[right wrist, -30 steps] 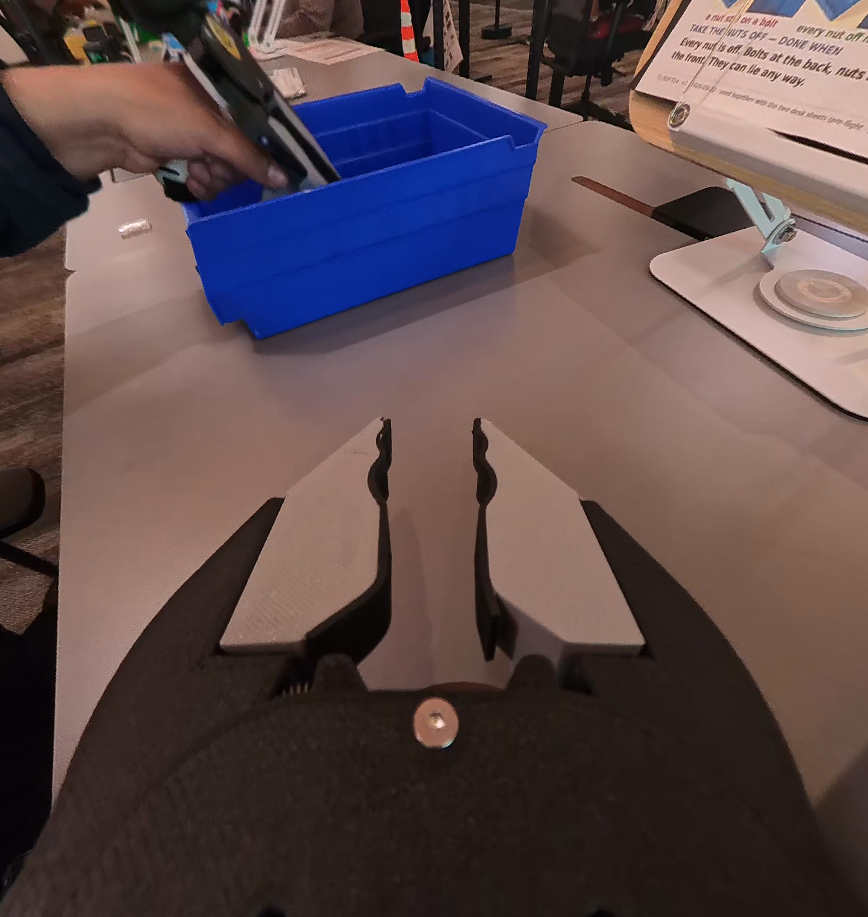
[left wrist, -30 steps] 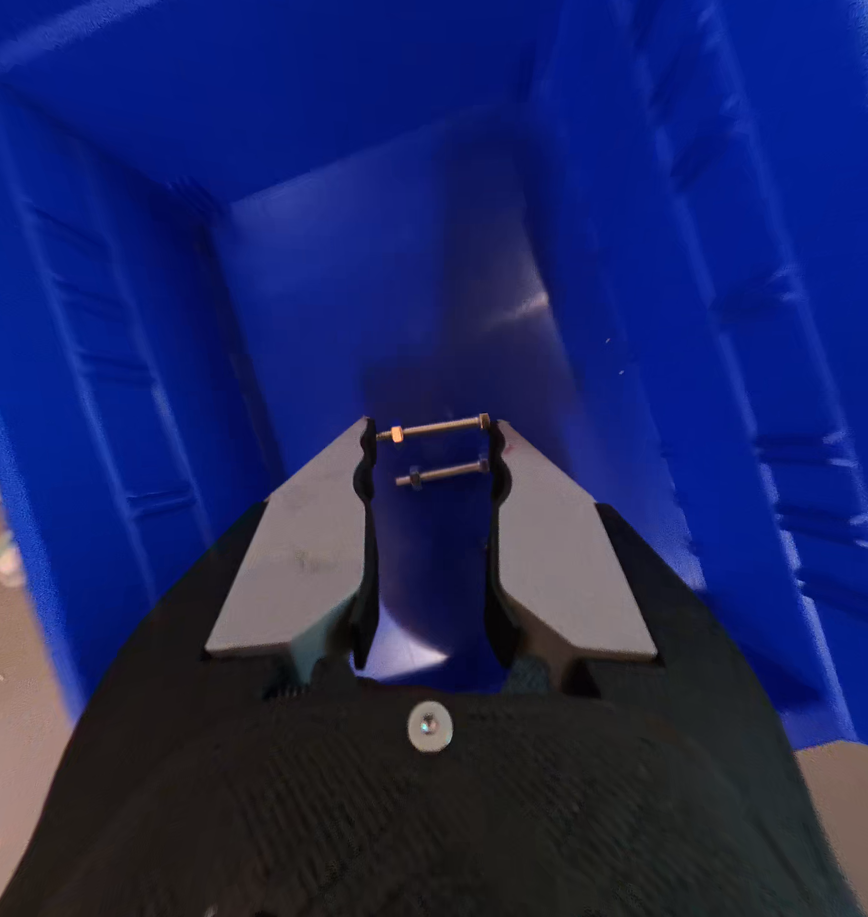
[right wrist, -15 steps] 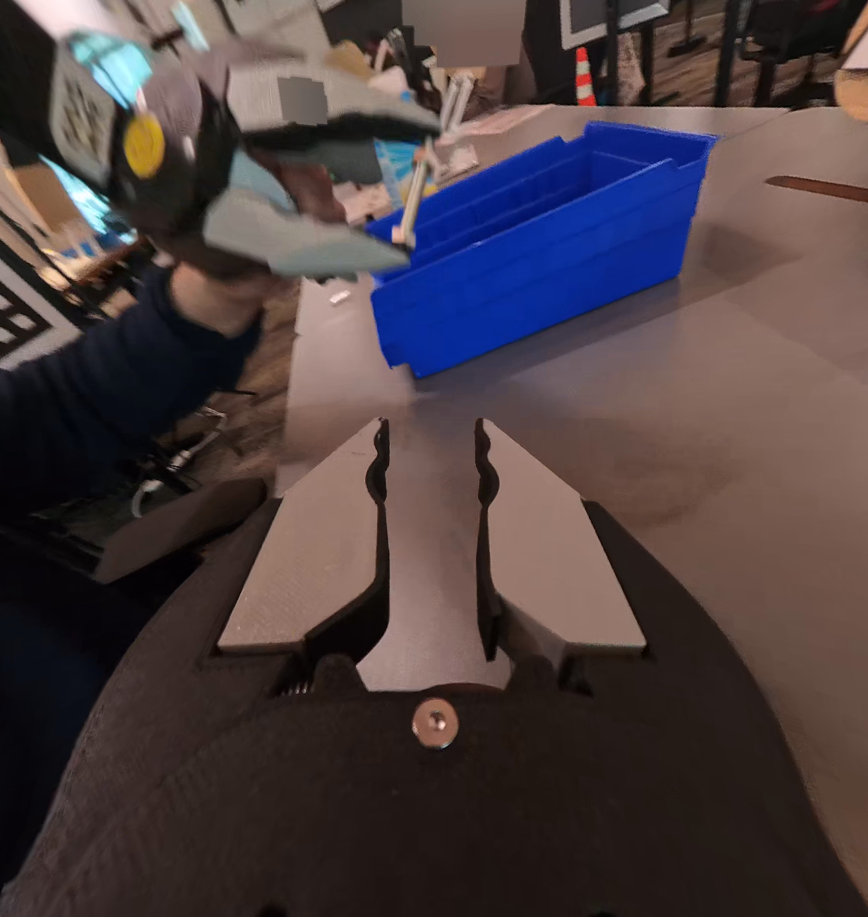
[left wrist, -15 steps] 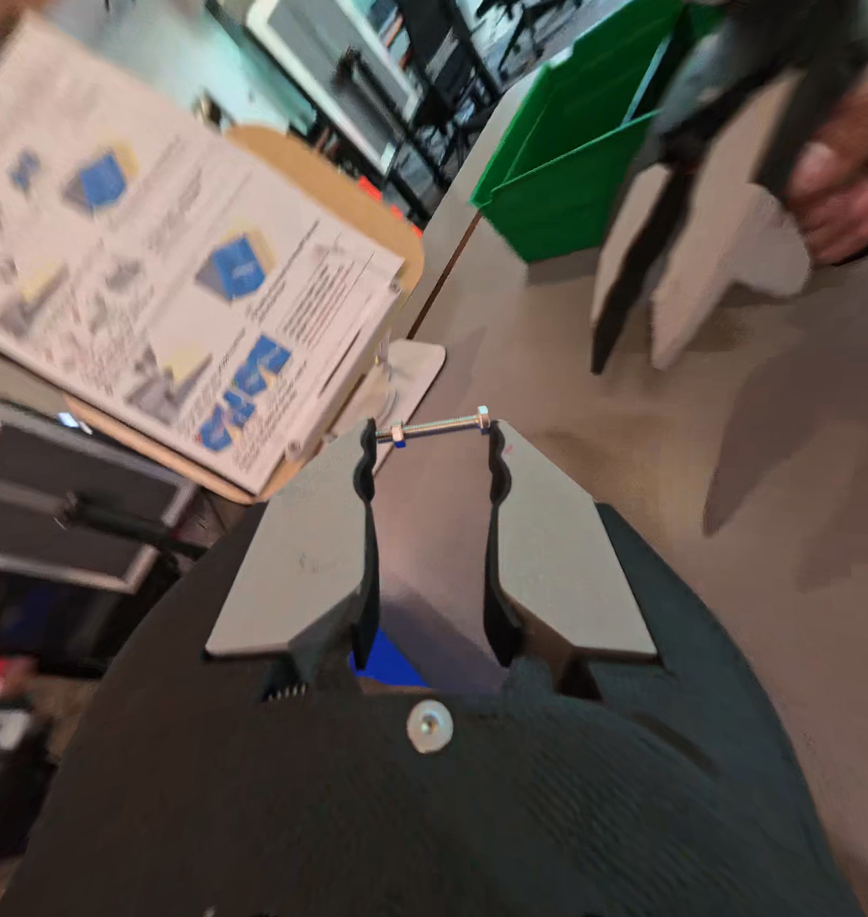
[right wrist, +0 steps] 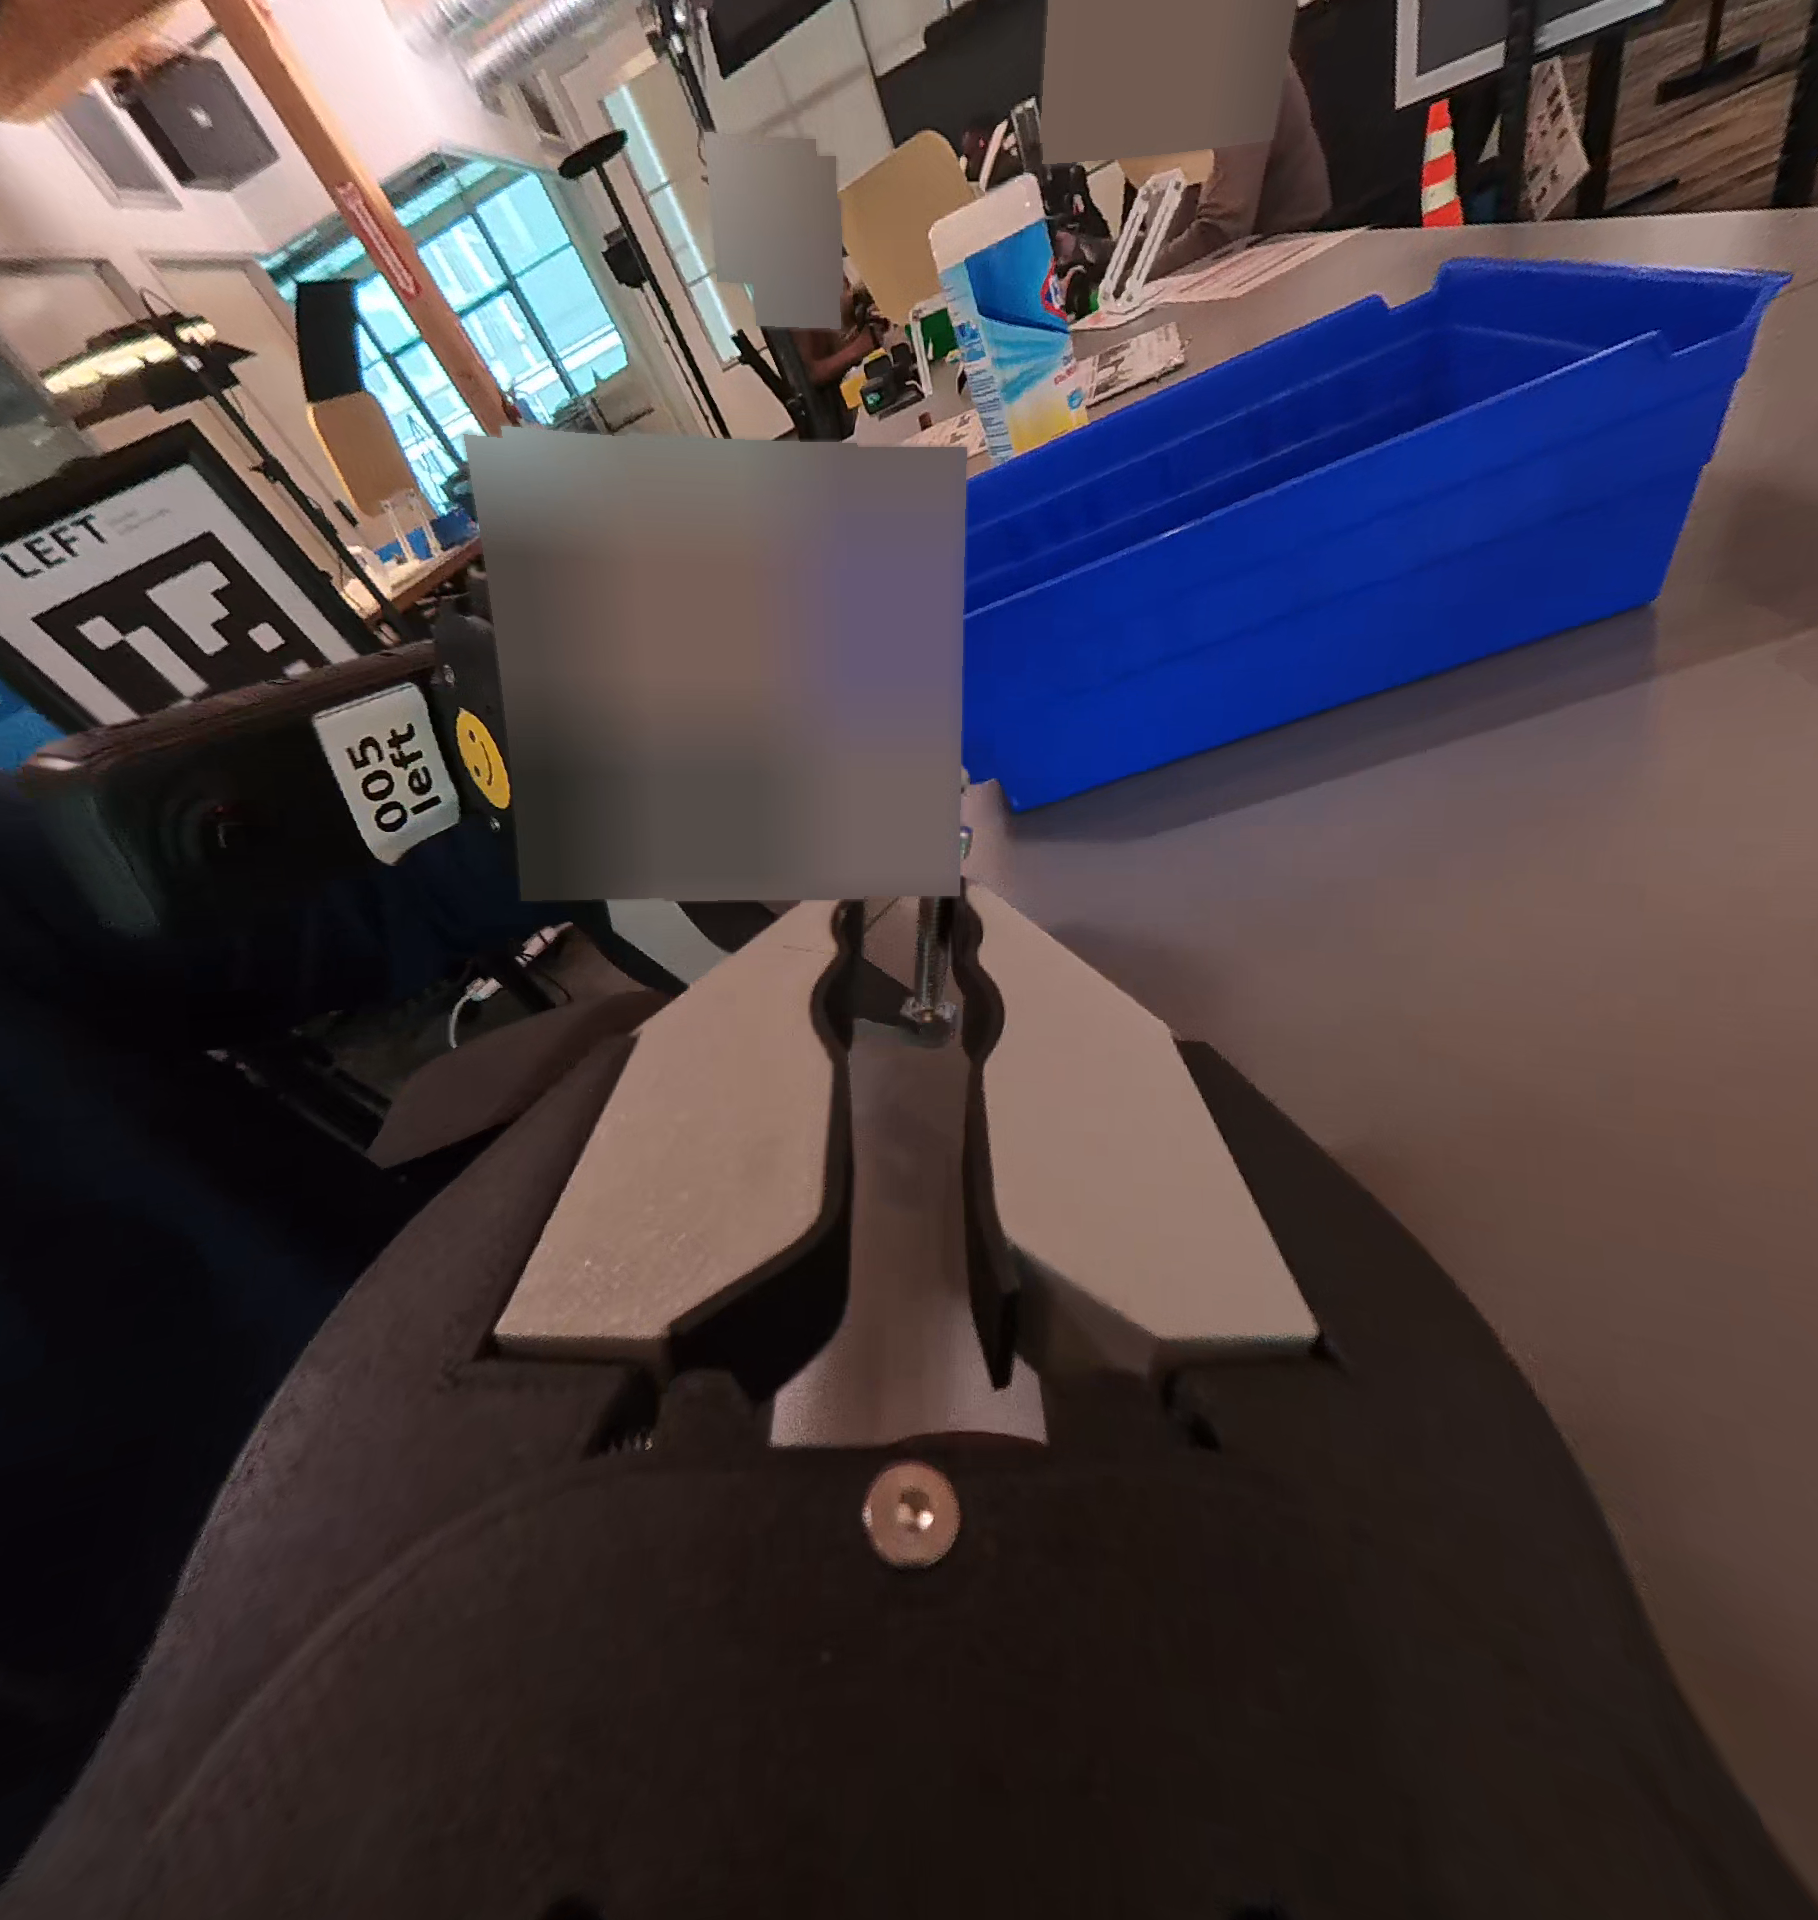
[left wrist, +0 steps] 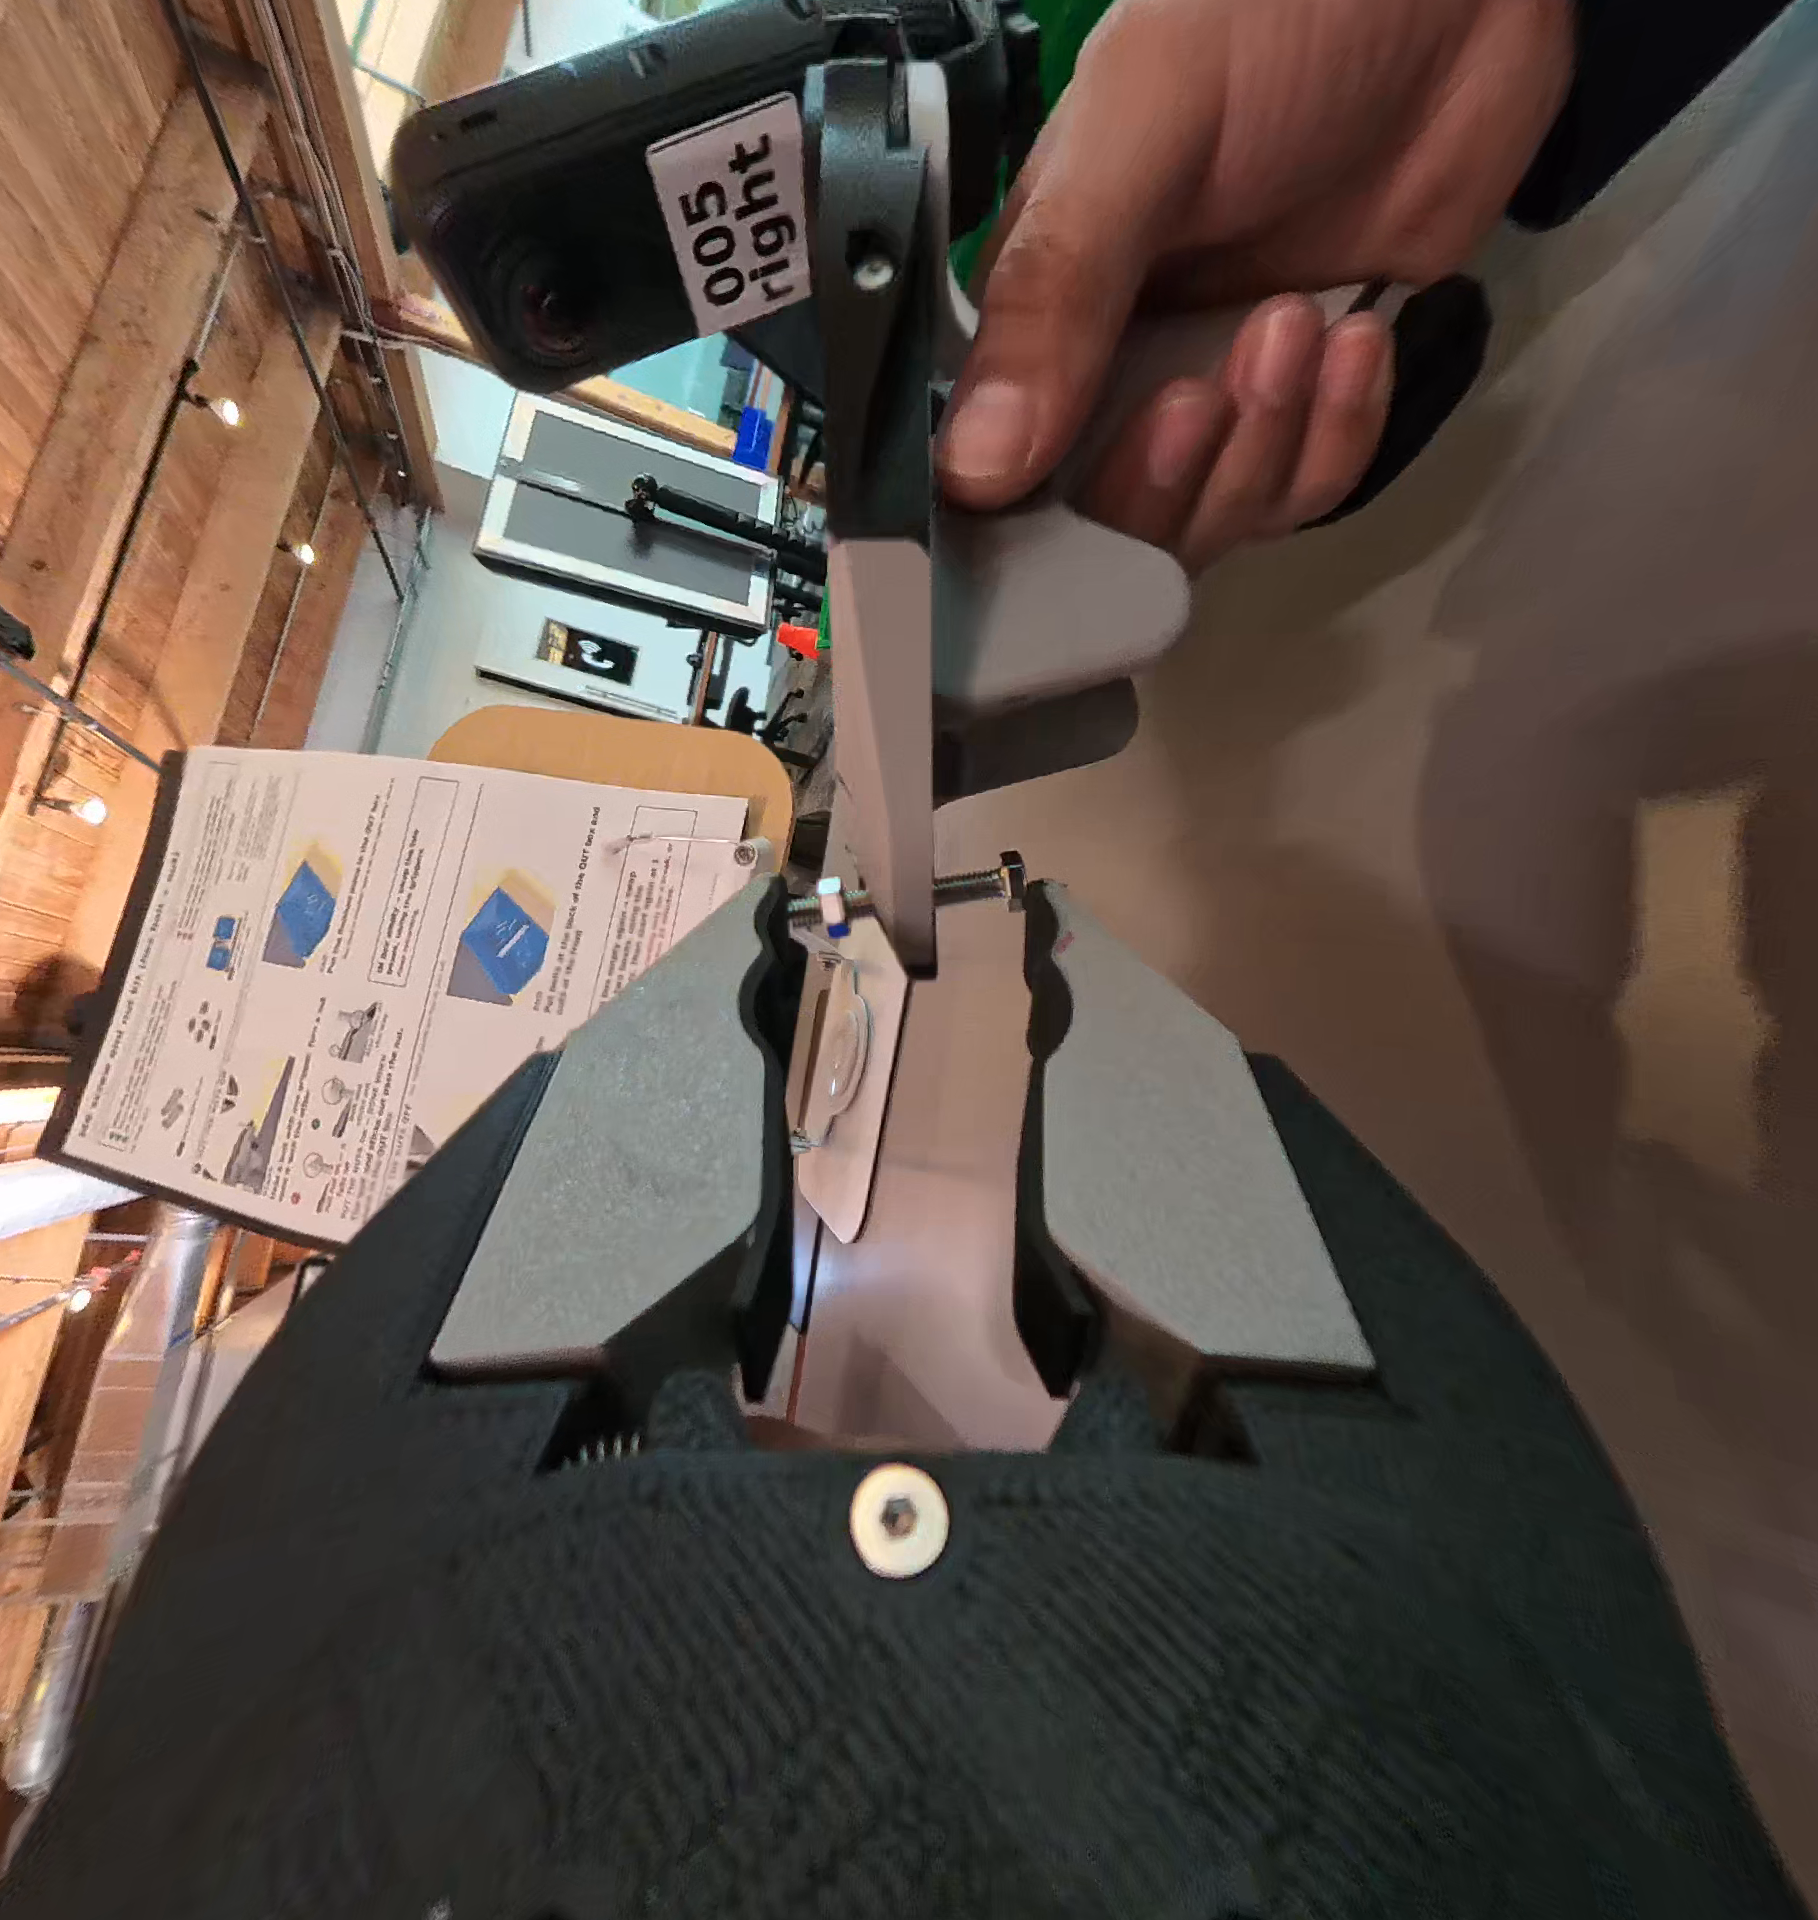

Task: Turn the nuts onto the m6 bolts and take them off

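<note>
A thin silver threaded bolt [left wrist: 972, 886] spans the left gripper [left wrist: 897, 920], pinched lengthwise between its tips above the grey bench [left wrist: 1507, 935], hex head at one tip and a nut [left wrist: 829, 902] near the other. The right gripper [right wrist: 907, 971], fingers narrowly apart, straddles the shaft; whether it pinches is unclear. Its finger hides the bolt's middle. Behind sits a blue bin [right wrist: 1352, 582].

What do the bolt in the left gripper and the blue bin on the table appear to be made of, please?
The bolt, held end to end across the left gripper, looks like bright plated steel: silvery, with glinting threads and a hex head. The nut on it looks like the same metal. The blue bin looks like moulded plastic: uniform saturated colour, a soft sheen and stepped walls.
</note>
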Demonstrator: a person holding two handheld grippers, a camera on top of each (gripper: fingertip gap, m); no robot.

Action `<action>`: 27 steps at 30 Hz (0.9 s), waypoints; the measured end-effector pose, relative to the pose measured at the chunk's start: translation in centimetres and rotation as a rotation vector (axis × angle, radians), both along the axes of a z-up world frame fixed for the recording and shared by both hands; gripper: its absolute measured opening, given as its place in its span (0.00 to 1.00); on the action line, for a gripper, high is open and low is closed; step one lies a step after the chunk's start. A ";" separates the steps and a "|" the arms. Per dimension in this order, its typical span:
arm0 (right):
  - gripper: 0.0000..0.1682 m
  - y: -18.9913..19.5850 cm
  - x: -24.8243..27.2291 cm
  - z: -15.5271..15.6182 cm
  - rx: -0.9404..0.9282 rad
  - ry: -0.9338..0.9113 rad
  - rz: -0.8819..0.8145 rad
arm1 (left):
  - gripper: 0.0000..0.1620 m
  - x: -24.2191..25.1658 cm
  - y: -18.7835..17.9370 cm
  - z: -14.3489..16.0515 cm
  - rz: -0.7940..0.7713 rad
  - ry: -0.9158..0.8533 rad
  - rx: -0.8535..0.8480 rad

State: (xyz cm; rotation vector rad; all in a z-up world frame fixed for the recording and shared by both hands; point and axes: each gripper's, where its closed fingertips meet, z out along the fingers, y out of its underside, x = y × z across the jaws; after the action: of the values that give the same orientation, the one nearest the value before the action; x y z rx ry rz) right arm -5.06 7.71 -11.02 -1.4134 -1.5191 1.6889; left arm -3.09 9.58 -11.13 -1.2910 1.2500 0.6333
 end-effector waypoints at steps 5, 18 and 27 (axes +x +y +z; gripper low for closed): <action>0.01 1.8 -0.1 -0.8 0.060 -0.030 -0.098 | 0.27 -0.2 1.1 -0.5 0.057 -0.044 0.019; 0.01 2.8 0.3 1.9 0.073 0.137 -0.176 | 0.13 1.3 1.7 -0.1 -0.022 -1.054 -0.513; 0.01 3.0 0.2 1.8 0.055 0.144 -0.182 | 0.06 1.7 2.4 0.5 -0.134 -1.321 -0.658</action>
State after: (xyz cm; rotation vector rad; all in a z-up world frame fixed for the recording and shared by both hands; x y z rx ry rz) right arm -4.83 10.74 -9.21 -1.3287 -1.3077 1.5898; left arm -1.36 11.93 -10.64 -1.6497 0.3724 -0.7604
